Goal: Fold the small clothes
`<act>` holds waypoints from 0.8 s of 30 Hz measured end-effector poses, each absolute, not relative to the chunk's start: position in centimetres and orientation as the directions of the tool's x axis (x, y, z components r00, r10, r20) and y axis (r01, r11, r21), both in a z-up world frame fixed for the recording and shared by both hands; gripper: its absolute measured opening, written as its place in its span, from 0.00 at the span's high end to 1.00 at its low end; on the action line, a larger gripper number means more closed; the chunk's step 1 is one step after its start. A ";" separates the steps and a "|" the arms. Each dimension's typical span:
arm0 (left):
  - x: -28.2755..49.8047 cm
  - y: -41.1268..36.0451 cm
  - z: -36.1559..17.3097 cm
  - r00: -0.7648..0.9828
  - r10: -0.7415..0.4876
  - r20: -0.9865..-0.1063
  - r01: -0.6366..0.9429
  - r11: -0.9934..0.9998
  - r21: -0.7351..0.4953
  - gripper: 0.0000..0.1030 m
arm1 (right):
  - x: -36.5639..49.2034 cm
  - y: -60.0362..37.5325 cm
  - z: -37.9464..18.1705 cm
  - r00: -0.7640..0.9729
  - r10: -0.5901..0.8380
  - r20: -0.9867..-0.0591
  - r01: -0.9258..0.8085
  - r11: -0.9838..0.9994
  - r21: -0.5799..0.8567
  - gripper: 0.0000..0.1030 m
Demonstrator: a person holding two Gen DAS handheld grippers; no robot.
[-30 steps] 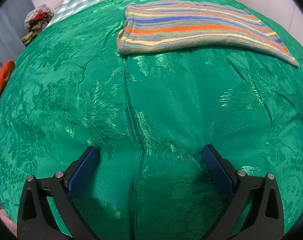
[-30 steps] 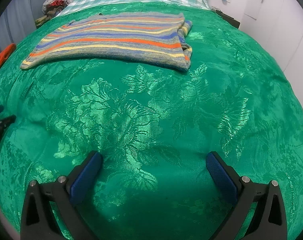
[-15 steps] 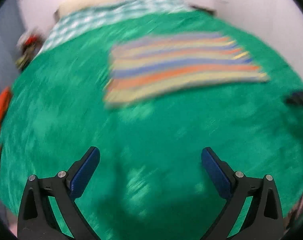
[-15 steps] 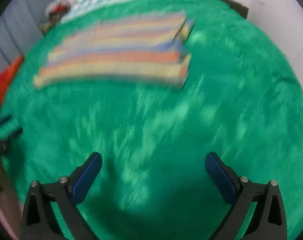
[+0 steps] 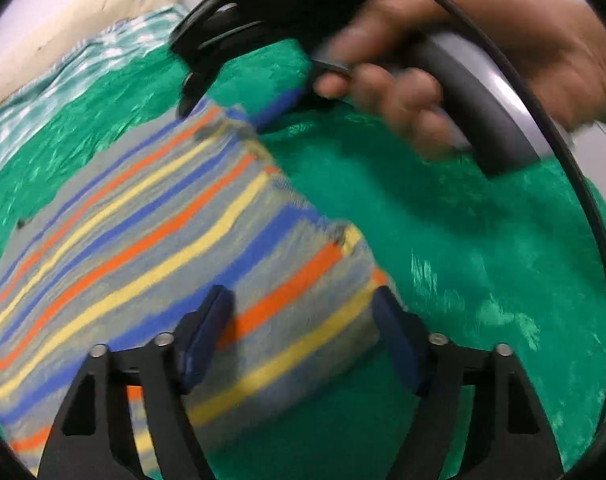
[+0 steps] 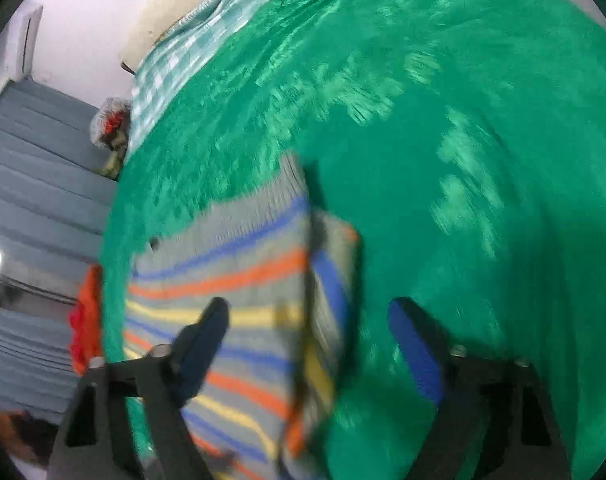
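Green patterned bedspread covers the bed, and the striped sweater lies flat on it, already doubled over. Both grippers straddle one side edge of the sweater, likely to lift it for another fold: left gripper and right gripper, fingers half spread and closing, not yet pinching. Beyond that edge lies bare bedspread.

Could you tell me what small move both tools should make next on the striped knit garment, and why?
Probably lower both and finish closing on the edge. The left tool and right tool each straddle an edge of the striped knit garment on the green bedspread; their jaws are closing, but the pads do not yet pinch the cloth.
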State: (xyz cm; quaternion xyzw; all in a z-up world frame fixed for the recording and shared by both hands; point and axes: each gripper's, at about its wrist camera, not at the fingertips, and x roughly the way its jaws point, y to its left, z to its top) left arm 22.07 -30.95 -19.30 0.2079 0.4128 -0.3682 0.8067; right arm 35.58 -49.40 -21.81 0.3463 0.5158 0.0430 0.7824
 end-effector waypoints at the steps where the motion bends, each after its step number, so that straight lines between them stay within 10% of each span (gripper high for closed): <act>1: 22.3 -30.8 -19.2 0.388 -0.431 -0.814 0.764 0.644 0.023 0.71 | 36.5 -49.5 -22.1 0.456 0.446 -0.770 0.280 0.749 0.600 0.54; 2: 22.7 -30.5 -19.0 0.408 -0.416 -0.812 0.746 0.665 0.034 0.86 | 37.1 -49.5 -22.5 0.444 0.450 -0.775 0.283 0.750 0.598 0.86; 3: 23.1 -29.9 -18.7 0.408 -0.420 -0.810 0.735 0.678 0.019 0.98 | 37.8 -49.4 -22.7 0.423 0.432 -0.796 0.295 0.766 0.572 0.92; 11: 26.2 -12.0 -11.9 0.479 -0.540 -0.692 0.447 0.828 -0.337 0.98 | 39.9 -41.5 -14.3 0.494 0.432 -0.755 0.055 0.851 0.523 0.92; 21: 26.9 6.6 -16.6 0.531 -0.404 -0.745 0.057 0.894 -0.445 0.99 | 49.2 -23.6 -16.1 0.413 0.523 -0.745 -0.009 0.821 0.571 0.92; 24: 25.7 5.4 -15.6 0.541 -0.412 -0.733 0.135 0.903 -0.409 0.84 | 50.6 -21.1 -17.1 0.393 0.526 -0.754 0.005 0.819 0.574 0.92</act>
